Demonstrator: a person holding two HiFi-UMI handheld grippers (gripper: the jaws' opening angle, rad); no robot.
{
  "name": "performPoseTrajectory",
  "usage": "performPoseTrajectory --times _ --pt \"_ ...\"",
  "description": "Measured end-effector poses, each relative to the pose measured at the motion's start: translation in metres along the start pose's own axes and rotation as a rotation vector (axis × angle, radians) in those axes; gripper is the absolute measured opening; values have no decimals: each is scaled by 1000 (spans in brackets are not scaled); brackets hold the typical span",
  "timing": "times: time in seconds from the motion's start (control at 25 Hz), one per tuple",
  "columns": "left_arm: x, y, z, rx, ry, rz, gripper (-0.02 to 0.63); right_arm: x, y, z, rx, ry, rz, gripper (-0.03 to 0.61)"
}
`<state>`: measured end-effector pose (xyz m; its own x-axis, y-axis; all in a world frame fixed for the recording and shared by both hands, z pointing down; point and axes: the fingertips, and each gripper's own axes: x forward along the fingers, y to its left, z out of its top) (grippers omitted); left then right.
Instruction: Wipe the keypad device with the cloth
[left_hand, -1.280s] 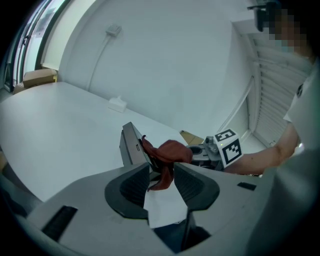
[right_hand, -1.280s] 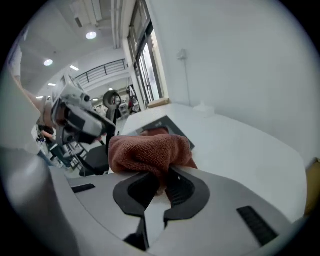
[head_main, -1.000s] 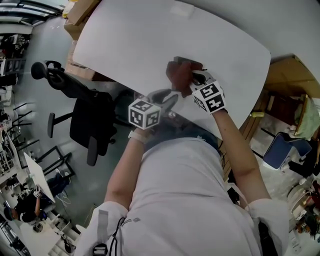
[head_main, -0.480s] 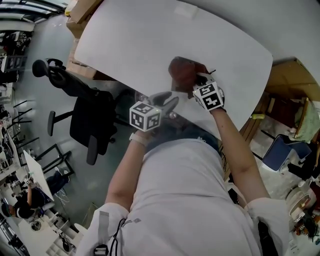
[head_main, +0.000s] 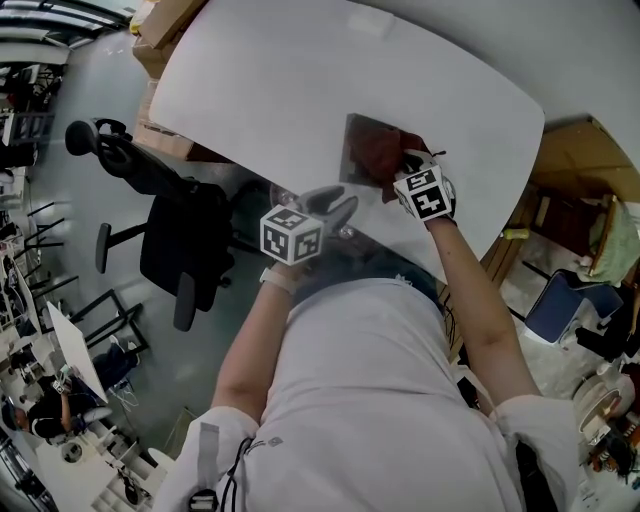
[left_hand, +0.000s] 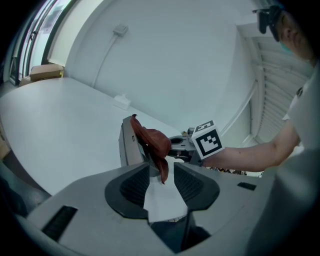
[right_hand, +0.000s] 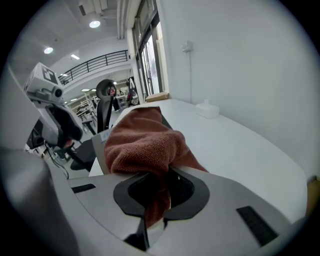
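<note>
A: Right hand-held gripper (right_hand: 159, 187)?
B: Clenched on the cloth (right_hand: 145, 142). A rust-brown fold is pinched between the pads, and the rest is bunched up just past the tips.

A: Where is the cloth sitting?
B: Pressed onto the keypad device (head_main: 358, 150). From the head view it covers the right part of the device; the dark left part is bare.

A: And the device?
B: On the white counter (head_main: 280, 80), towards the near edge in front of the person. In the left gripper view it looks tipped up rather than flat. Can't tell how steeply.

A: Left hand-held gripper (left_hand: 161, 172)?
B: Released. The jaws stand apart with bare counter showing between them. The device's grey side is just beyond the tips, and a corner of cloth hangs down near the gap. Whether a tip touches the device, can't tell.

A: Anything else nearby?
B: A small white box (right_hand: 207, 107) further along the counter by the wall. A black office chair (head_main: 175, 240) is on the floor to the person's left.
</note>
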<state>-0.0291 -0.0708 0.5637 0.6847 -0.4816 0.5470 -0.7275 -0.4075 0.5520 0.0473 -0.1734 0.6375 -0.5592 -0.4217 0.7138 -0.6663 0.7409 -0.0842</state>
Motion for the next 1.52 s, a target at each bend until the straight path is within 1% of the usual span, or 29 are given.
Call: performPoseTrajectory --times 0.12,0.24,0.32,0.4,0.6,0.72,0.8,1.16,1.36,1.52 --pt "-4 1 1 -3 -9 6 138 -10 1 40 -1 -91 1 46" --pt "-6 2 1 -7 -15 9 137 -13 12 88 -34 -166 39 46" --pt "-7 2 0 -5 -15 11 138 -7 19 108 -63 -180 62 46" --pt "-8 3 -1 -6 -17 13 138 4 22 114 -80 -168 73 46" --pt "-14 6 -1 -22 -27 27 138 21 26 100 -91 -119 75 46" --pt "-16 7 -2 -29 -31 32 138 22 18 87 -49 -123 55 46" --pt "-16 9 -4 -35 -32 32 137 22 11 75 -20 -107 36 46" --pt "-10 10 -4 -32 -17 24 138 22 -12 34 -11 -33 -18 46" --pt "-10 11 -6 -34 -16 24 138 20 -24 11 28 1 -40 46" --pt "-9 9 -5 -34 -16 22 138 18 -30 5 46 32 -41 46"
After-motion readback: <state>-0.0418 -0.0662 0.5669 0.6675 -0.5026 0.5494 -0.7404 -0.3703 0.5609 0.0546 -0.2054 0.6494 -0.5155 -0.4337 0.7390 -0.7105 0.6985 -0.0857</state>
